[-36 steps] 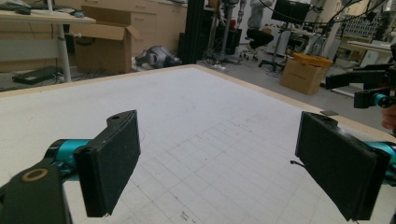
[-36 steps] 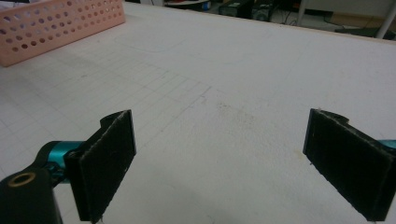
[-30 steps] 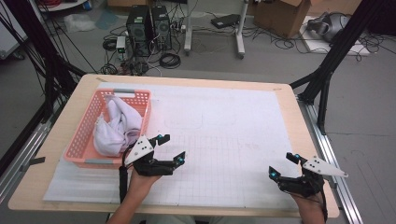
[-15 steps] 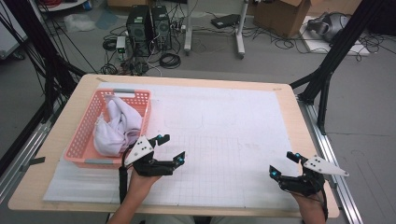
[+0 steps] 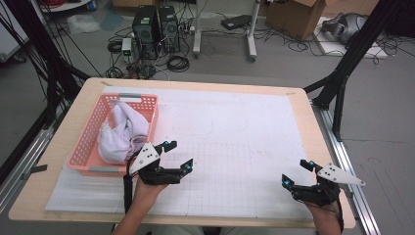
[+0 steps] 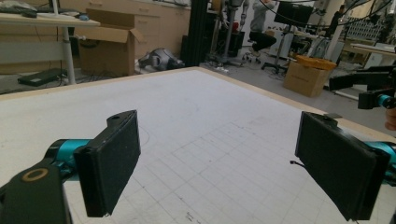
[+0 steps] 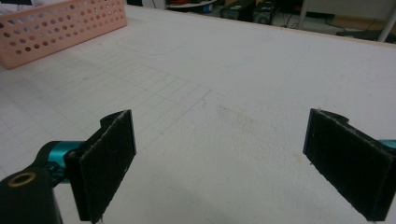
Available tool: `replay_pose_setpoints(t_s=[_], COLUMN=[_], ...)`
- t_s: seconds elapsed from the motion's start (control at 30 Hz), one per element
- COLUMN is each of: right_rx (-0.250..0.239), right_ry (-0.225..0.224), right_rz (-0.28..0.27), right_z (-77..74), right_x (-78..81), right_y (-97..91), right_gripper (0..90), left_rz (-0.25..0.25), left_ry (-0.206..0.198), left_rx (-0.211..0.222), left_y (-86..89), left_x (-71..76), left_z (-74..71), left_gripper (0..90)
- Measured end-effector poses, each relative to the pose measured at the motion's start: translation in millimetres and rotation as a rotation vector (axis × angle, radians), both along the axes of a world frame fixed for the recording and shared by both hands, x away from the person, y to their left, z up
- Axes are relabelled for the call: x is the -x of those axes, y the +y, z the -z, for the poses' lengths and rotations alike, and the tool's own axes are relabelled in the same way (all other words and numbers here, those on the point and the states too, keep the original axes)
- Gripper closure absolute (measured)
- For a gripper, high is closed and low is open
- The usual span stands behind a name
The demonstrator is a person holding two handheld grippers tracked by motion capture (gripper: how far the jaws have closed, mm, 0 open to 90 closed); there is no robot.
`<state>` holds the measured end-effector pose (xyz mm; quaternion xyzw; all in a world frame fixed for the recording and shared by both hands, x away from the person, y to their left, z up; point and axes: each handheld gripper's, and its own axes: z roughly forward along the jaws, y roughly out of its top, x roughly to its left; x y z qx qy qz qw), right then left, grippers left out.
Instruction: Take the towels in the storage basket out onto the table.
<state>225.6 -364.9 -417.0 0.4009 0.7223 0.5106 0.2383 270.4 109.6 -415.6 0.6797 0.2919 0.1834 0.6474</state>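
A pink perforated basket [image 5: 88, 137] stands at the table's left and holds a bundle of white cloth [image 5: 122, 134]. My left gripper [image 5: 179, 154] rests just off the basket's near right corner, open, nothing between its black pads [image 6: 112, 163]. Near the table's front right corner my right gripper [image 5: 297, 173] is open too, its pads [image 7: 105, 163] wide apart over bare mat. The basket's side wall [image 7: 60, 28] shows far left in the right gripper view. In the left gripper view the right gripper [image 6: 376, 99] appears far off at the right edge.
A white gridded mat [image 5: 235, 132] covers most of the wooden table [image 5: 73, 112]. Black frame legs [image 5: 342, 73] stand past the right rear corner. Computers [image 5: 156, 24], cables and cardboard boxes [image 5: 298, 14] sit on the floor behind.
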Motion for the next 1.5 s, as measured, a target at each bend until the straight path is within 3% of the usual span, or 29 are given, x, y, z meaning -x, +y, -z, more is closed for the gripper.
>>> replay_pose_setpoints(t_s=[0.97, 1.1, 1.23, 1.4, 1.5], right_rx=[0.001, -0.002, -0.003, 0.0, 0.004], right_ry=[0.012, 0.018, 0.017, 0.023, 0.018], right_rz=[-0.005, -0.002, -0.002, -0.008, -0.009], right_z=[2.9, 3.5, 3.9, 4.2, 3.6], right_x=[-1.5, -3.7, -4.8, -5.0, -4.5], right_y=[1.1, -0.7, -0.7, 2.8, 4.1], right_gripper=[8.2, 8.2, 8.2, 8.2, 8.2], left_rz=[-0.009, -0.032, -0.082, -0.142, -0.152], left_ry=[0.004, -0.027, -0.044, -0.043, -0.033], left_rx=[0.017, 0.024, 0.053, 0.027, 0.03], left_y=[2.5, 10.9, 30.0, 53.6, 64.3], left_x=[-0.4, -0.9, -2.6, -9.0, -15.6], left_z=[-2.2, -19.1, -35.4, -49.3, -55.2], left_gripper=[14.4, 14.5, 14.4, 14.3, 14.3])
